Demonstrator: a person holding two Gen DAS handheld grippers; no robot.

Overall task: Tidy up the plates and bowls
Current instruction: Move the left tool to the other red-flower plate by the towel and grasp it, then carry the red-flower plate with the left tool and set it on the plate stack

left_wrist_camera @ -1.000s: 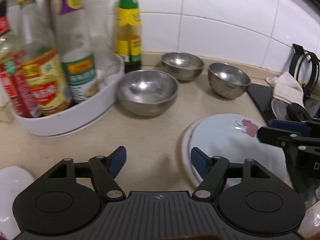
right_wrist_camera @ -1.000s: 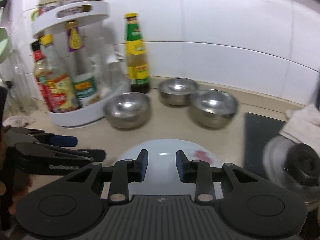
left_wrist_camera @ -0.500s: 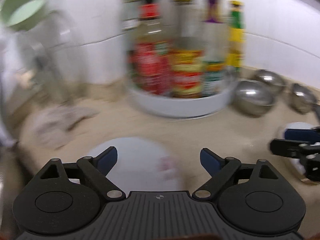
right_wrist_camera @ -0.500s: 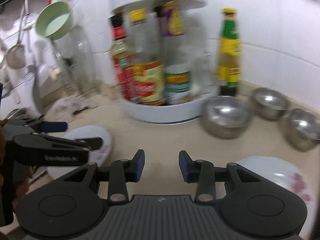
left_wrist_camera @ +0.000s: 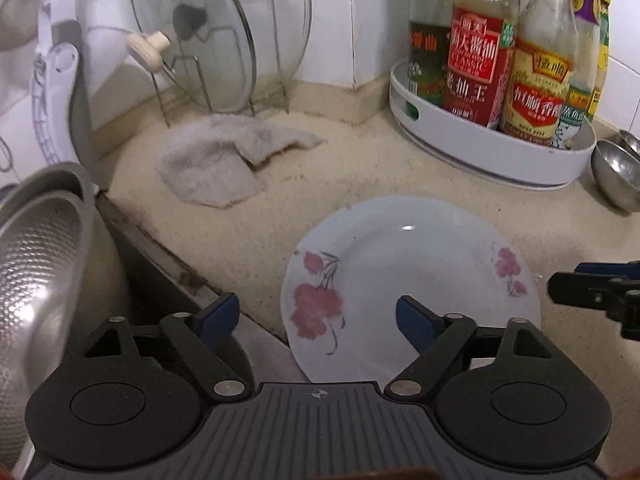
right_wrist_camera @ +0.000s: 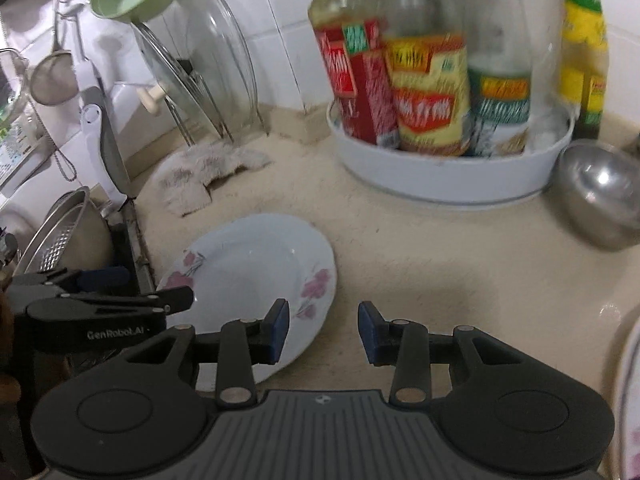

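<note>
both tools have swung leftward along the counter. one second ago the left tool faced the steel bowls and a floral plate at the stove end; now a different floral plate lies directly ahead of it, close in, partly under its right finger and overhanging the sink edge on the near side. the fingers of the left tool are spread wide and hold nothing. the left finger sits over the sink edge, the right finger over the plate's bowl; whether either touches the plate cannot be determined.

the right tool is also spread, to a narrower gap, and holds nothing. in its view the same plate lies ahead and to the left, with the left finger over the plate's near rim. the first plate now shows only as a sliver at the far right edge. one steel bowl sits ahead and to the right, just beside the white bottle tray.

other items ahead of the left tool: a grey cloth, a glass lid in a wire rack, and a metal colander in the sink to the left.

judgement: the shift indicates that the second plate is the current target. no grasp is made yet. the plates remain well apart and the bowls unstacked, so the task is at an early stage. the overhanging rim offers the likely pinch point; the glazed surface may slip.
</note>
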